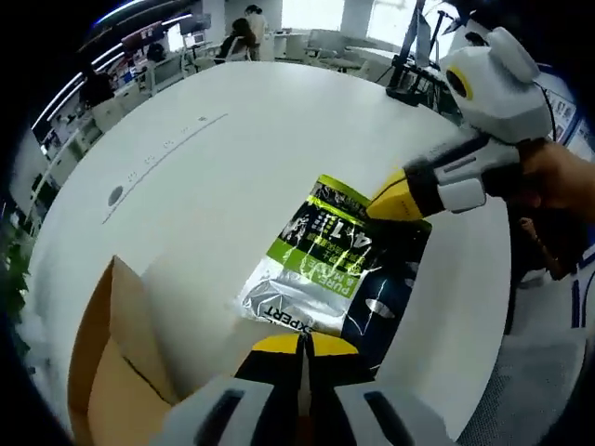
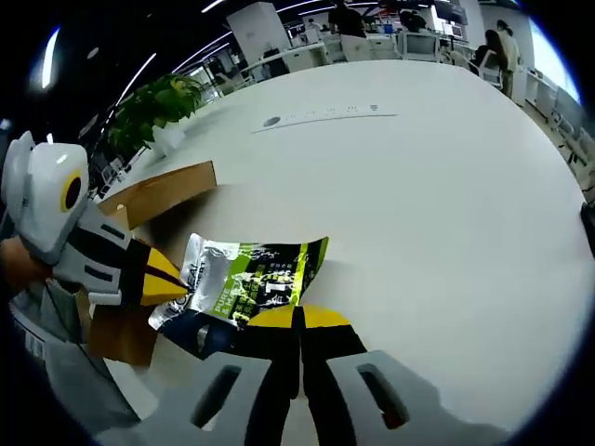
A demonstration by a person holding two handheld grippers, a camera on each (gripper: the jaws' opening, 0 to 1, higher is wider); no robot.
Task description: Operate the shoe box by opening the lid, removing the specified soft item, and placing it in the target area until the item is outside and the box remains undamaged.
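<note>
- Pouch (image 1: 327,263) (image 2: 244,283): soft foil packet, silver and green with a dark blue end and printed lettering. It lies flat on the tabletop, outside the box, just beside the box's open side.
- Shoe box (image 1: 112,362) (image 2: 160,192): brown cardboard, open, with a flap standing up. It sits on the tabletop near the edge closest to the person, and part of it is hidden behind the left tongs in the right gripper view.
- Left gripper (image 1: 303,346) (image 2: 179,288): yellow-tipped jaws closed together, pinching one end of the pouch.
- Right gripper (image 2: 300,319) (image 1: 379,206): yellow-tipped jaws closed on the opposite end of the pouch. A hand (image 1: 558,186) holds its white body.
- Tabletop (image 1: 232,158) (image 2: 437,186): large, white, rounded, with a thin marked line and a small round disc toward its far edge.
- Potted plant (image 2: 158,107): green, beyond the table's far edge.
</note>
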